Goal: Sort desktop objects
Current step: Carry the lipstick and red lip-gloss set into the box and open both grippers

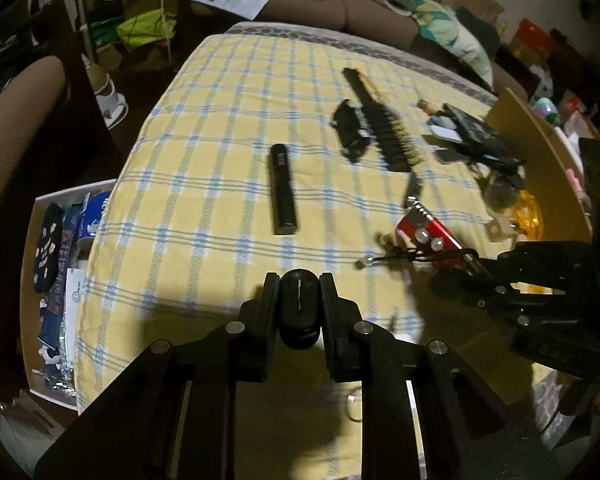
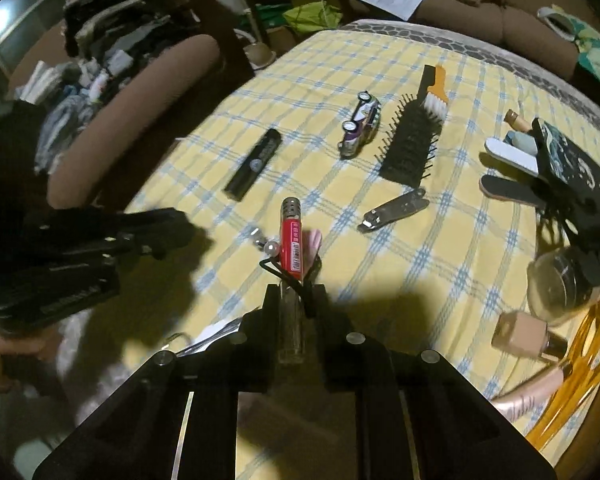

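Observation:
My left gripper (image 1: 300, 290) is shut on a short black rounded tube (image 1: 300, 320), held above the yellow checked cloth (image 1: 204, 184). My right gripper (image 2: 296, 294) is shut on the clear lower end of a red lighter (image 2: 292, 244); a black cord with beads (image 2: 270, 248) hangs from it. In the left wrist view the right gripper (image 1: 456, 280) comes in from the right with the lighter (image 1: 424, 228). On the cloth lie a long black tube (image 2: 254, 164), a toy car (image 2: 360, 124), a black hairbrush (image 2: 410, 148) and nail clippers (image 2: 394, 210).
An orange-handled brush (image 2: 434, 96), nail files (image 2: 508, 156), a black case (image 2: 576, 168) and a glass jar (image 2: 560, 284) crowd the right side. A white box of packets (image 1: 56, 248) stands off the table's left edge, a cardboard box (image 1: 540, 152) at the right.

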